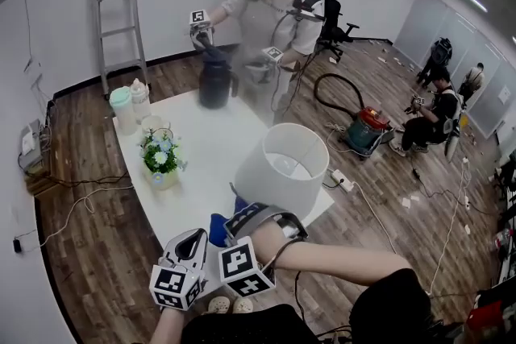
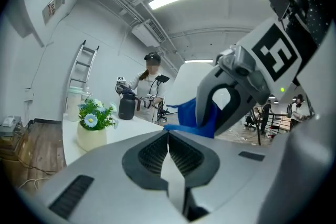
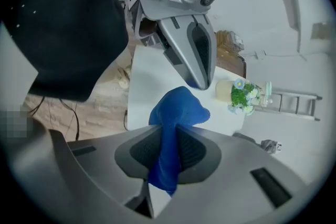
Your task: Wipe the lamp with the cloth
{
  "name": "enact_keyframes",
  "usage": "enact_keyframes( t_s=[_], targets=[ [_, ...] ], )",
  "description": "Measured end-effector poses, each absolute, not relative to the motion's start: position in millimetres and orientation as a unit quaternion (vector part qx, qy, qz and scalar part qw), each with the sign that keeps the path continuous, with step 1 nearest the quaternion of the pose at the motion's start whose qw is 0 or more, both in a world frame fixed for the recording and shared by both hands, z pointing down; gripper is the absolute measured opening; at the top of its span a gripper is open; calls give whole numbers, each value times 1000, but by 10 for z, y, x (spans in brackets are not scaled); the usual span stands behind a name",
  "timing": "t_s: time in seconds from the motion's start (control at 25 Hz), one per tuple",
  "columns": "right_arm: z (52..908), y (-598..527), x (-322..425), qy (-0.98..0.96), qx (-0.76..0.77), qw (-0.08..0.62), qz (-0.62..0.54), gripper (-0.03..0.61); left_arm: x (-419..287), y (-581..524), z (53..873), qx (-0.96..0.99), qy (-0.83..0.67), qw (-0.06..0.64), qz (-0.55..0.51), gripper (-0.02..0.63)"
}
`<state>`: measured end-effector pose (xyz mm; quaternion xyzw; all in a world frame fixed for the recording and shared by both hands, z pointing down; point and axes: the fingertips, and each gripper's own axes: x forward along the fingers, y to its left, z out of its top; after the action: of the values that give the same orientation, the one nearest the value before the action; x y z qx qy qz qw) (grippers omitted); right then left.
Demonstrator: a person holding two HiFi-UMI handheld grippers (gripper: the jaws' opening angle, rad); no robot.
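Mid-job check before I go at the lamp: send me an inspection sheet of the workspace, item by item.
Surface: white table on a wood floor.
Job's things: white lamp stands at the table's near right edge; blue cloth is bunched up beside it.
Clutter: flower pot; pale green cup and bottle at the far left corner; black jug at the far edge, where another person works.
Grippers: left claw shut, empty; right claw shut on the cloth.
Cables: power strip with cords on the floor to the right; loose cord on the left.
Surroundings: ladder, vacuum cleaner, seated people.
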<state>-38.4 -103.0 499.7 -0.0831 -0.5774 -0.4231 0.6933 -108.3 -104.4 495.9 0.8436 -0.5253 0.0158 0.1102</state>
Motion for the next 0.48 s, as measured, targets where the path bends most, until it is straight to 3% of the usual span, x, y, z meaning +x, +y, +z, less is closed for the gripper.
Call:
enact_keyframes(
  t_s=[0.24, 0.48],
  targets=[
    [5395, -874, -505, -740, 29, 599, -305, 75, -1091, -1034, 5047, 845, -521, 116, 24, 12],
    [5477, -1071, -409, -835, 242, 446, -211, 75, -1059, -1025, 5085, 850, -513, 116, 22, 11]
  ],
)
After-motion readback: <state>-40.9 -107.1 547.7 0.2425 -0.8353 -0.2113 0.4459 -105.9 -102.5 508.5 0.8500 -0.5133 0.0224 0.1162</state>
